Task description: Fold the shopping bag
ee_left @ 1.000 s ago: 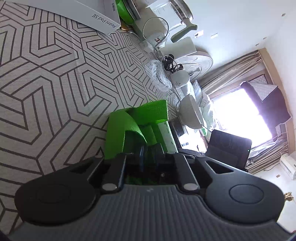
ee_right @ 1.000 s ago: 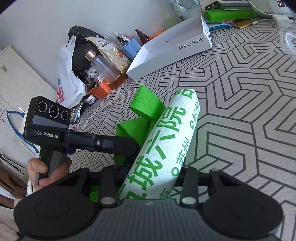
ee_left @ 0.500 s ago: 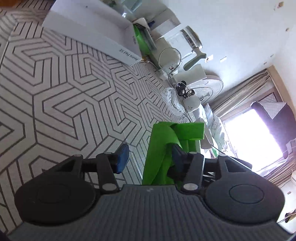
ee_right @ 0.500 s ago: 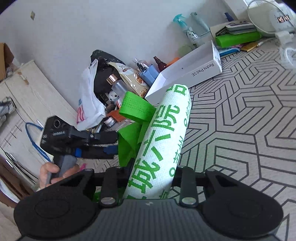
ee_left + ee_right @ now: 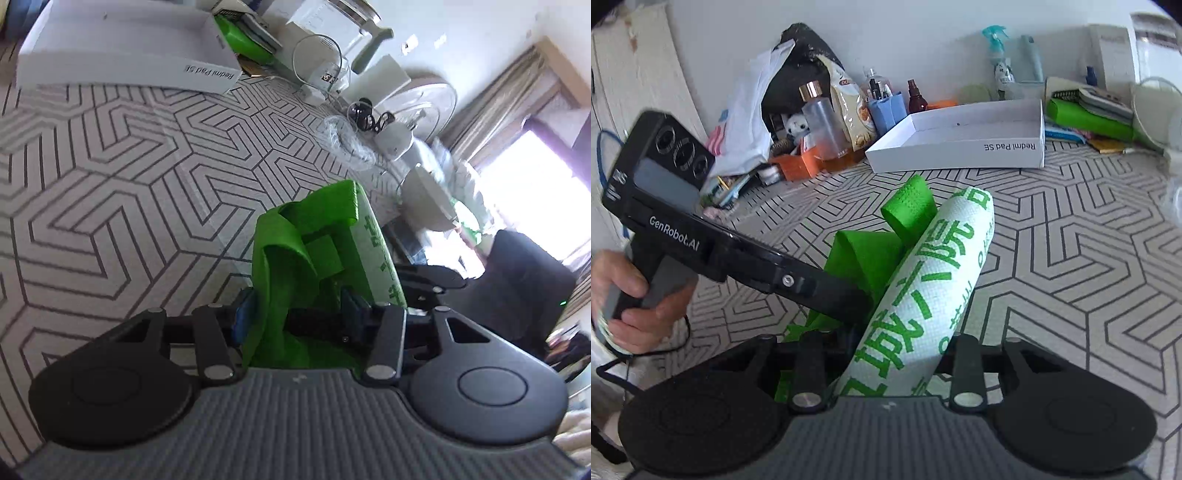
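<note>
Right wrist view shows the shopping bag point(image 5: 923, 295) folded into a long narrow roll, white with green print, its long axis running straight out from the right gripper point(image 5: 886, 354) and away over the patterned tablecloth point(image 5: 1089, 258). The right gripper's fingers are closed on the near end of the roll, which is held up off the cloth. Green handles point(image 5: 908, 210) spill out on the roll's left side. That is the side the left gripper point(image 5: 295, 314) comes from: its fingers sit either side of the green straps point(image 5: 288, 258), with a gap showing to the right-hand finger, so they look parted around the straps rather than pinching them, though I cannot be sure. A hand point(image 5: 631, 295) holds its grip. Loose handles lie nearer the left tool, so tucking them falls to it.

Half a second ago the left gripper was off to the side, wide open beside the straps; now it has closed in around them. Beyond sits a white box point(image 5: 960, 144).
</note>
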The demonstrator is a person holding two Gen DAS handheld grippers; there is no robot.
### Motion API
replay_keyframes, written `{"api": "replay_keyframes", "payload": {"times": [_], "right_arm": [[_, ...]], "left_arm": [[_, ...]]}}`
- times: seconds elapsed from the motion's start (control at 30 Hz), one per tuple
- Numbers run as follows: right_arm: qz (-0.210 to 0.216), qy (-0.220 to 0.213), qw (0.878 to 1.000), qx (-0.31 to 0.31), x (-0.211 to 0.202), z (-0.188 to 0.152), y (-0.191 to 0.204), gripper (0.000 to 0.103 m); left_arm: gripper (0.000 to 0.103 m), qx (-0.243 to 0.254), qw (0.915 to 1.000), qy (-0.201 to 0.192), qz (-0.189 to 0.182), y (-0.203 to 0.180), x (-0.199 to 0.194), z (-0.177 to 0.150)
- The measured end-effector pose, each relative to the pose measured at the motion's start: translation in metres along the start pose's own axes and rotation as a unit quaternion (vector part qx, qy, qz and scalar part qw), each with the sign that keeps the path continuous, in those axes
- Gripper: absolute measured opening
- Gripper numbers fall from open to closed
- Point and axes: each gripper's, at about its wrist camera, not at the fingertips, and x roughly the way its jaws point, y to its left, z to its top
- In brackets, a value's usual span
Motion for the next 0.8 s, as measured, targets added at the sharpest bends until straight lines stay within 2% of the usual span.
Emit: {"api": "replay_keyframes", "payload": {"times": [0.07, 0.2, 0.4, 0.53, 0.6, 0.7, 0.8], "right_arm": [[-0.026, 0.004, 0.999, -0.025, 0.001, 0.003, 0.013, 0.033], [-0.045, 0.009, 0.998, -0.040, 0.003, 0.000, 0.025, 0.033], [-0.039, 0.013, 0.998, -0.039, 0.004, 0.001, 0.029, 0.034], [-0.026, 0.022, 0.999, -0.025, 0.008, 0.004, 0.025, 0.036], [-0.020, 0.027, 0.999, -0.018, 0.010, 0.006, 0.023, 0.036], [-0.015, 0.030, 0.999, -0.015, 0.012, 0.006, 0.020, 0.036], [-0.020, 0.033, 0.999, -0.022, 0.014, 0.007, 0.023, 0.036]], "left_arm": [[0.047, 0.001, 0.9998, 0.016, 0.011, -0.001, 0.000, 0.007], [0.048, -0.048, 0.9982, 0.035, -0.005, 0.015, 0.000, 0.012], [0.051, -0.096, 0.9945, 0.040, -0.015, 0.025, -0.006, 0.007], [0.056, -0.095, 0.9947, 0.038, -0.010, 0.022, -0.012, 0.006], [0.064, -0.094, 0.9950, 0.030, -0.019, 0.021, -0.017, 0.005], [0.069, -0.087, 0.9955, 0.009, -0.035, 0.020, -0.027, 0.003], [0.071, -0.080, 0.9960, 0.013, -0.039, 0.017, -0.022, 0.004]]}}
